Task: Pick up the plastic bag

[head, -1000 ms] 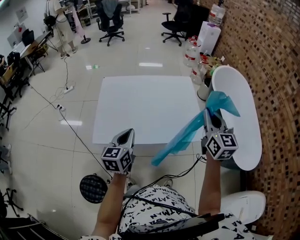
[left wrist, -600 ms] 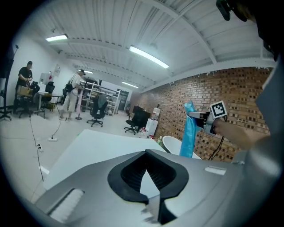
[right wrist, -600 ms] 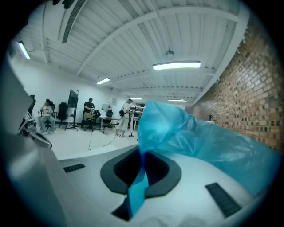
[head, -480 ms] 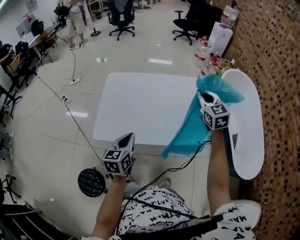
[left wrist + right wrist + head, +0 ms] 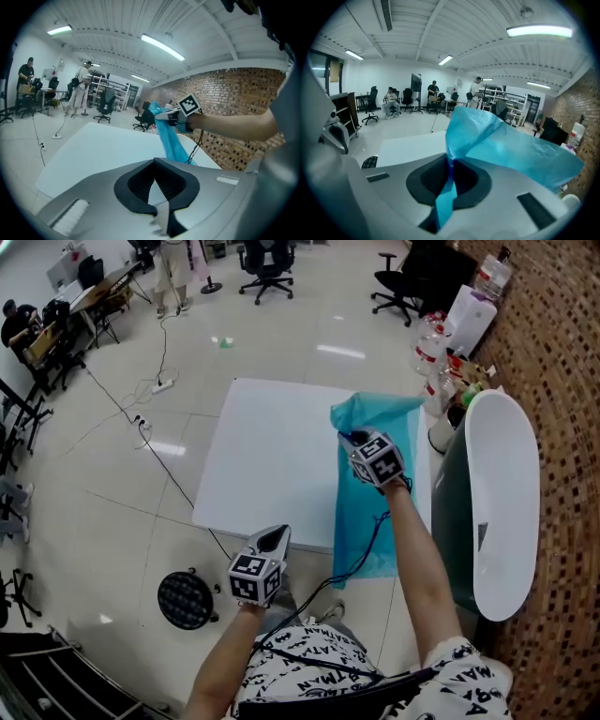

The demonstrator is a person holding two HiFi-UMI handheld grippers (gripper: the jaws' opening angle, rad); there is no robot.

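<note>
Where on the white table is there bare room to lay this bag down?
The white table is bare across its left and middle, from far edge to the near edge by the left gripper. Its right strip is crowded: the blue plastic bag hangs there from the right gripper, with bottles and a white oval top beyond.

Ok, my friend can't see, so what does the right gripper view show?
The right gripper is shut on a blue plastic bag, which spreads up in front of the camera. Behind it are a white table and people in an office.
</note>
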